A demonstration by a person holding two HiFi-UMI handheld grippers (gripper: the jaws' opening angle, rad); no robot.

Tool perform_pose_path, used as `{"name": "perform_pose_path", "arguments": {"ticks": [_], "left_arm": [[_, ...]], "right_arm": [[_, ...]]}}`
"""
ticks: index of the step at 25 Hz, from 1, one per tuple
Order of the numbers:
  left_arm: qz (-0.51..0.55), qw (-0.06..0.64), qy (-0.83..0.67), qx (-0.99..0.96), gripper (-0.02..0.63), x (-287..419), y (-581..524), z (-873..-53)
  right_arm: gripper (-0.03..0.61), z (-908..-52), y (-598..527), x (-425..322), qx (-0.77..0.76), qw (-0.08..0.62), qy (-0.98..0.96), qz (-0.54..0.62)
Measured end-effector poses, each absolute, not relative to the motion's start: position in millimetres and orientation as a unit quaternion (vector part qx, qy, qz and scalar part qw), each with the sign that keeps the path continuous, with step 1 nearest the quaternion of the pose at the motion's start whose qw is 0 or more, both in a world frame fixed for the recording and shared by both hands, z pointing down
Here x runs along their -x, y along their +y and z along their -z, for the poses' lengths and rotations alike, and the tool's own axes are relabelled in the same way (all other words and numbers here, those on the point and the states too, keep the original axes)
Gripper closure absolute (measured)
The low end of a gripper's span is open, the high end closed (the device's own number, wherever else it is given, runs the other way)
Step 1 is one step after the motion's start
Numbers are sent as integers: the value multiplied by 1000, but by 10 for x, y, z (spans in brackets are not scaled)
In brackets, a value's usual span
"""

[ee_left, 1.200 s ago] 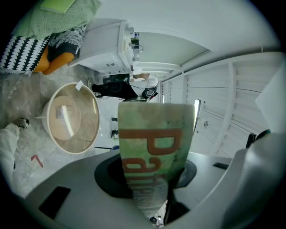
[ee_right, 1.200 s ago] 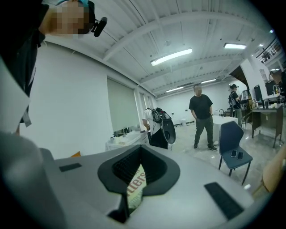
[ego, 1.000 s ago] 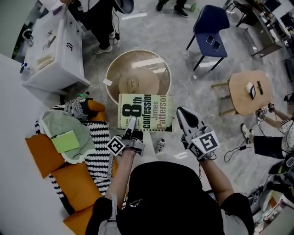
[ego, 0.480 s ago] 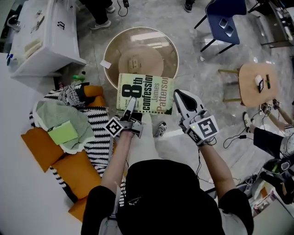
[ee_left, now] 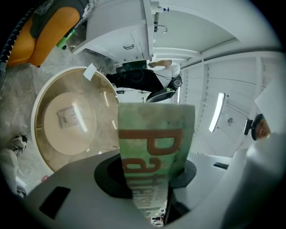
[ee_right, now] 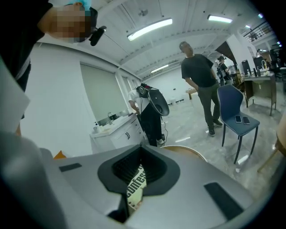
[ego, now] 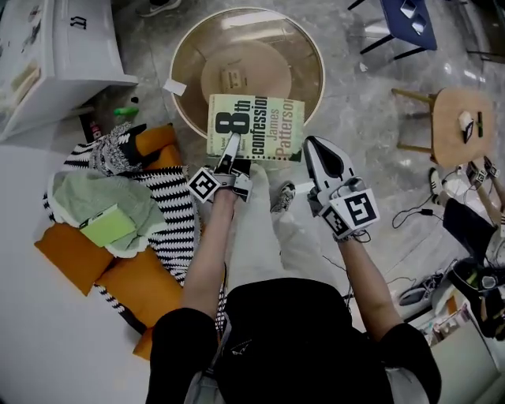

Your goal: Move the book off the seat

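Observation:
The book (ego: 254, 126), a pale green paperback with large dark lettering, hangs flat over the near rim of the round table (ego: 188, 55). My left gripper (ego: 230, 147) is shut on its near edge. In the left gripper view the book's spine (ee_left: 154, 147) stands up between the jaws of that gripper (ee_left: 149, 183). My right gripper (ego: 314, 148) is just right of the book's right edge, shut and holding nothing. In the right gripper view a sliver of the book (ee_right: 135, 183) shows through the slit of its shut jaws (ee_right: 138, 172).
The seat lies to the left with orange cushions (ego: 71, 245), a striped blanket (ego: 172, 229), a green cloth (ego: 95, 197) and a green pad (ego: 102, 226). A white cabinet (ego: 63, 47) stands at back left, a wooden stool (ego: 461, 114) and a blue chair (ego: 406, 20) at right. A person (ee_right: 201, 85) stands beyond.
Both grippers have moved forward and down together. The book, still in the left gripper, now reaches farther over the round table.

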State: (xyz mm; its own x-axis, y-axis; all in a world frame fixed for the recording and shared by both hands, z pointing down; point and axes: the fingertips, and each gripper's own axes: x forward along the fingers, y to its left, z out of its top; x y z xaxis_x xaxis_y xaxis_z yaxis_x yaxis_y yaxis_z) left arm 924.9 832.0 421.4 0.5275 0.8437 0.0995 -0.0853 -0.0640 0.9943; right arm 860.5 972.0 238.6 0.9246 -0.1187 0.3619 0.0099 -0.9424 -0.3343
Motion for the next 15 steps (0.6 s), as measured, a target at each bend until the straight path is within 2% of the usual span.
{"name": "perform_pose_path", "arguments": {"ticks": [9, 15], "left_arm": [[-435, 616, 258, -604, 451, -9628, 8407, -5369], [-495, 579, 227, -607, 451, -9561, 8417, -5963]], "right_arm": [[563, -3007, 9654, -8936, 955, 175, 51, 233], [563, -3359, 9525, -8923, 941, 204, 49, 266]]}}
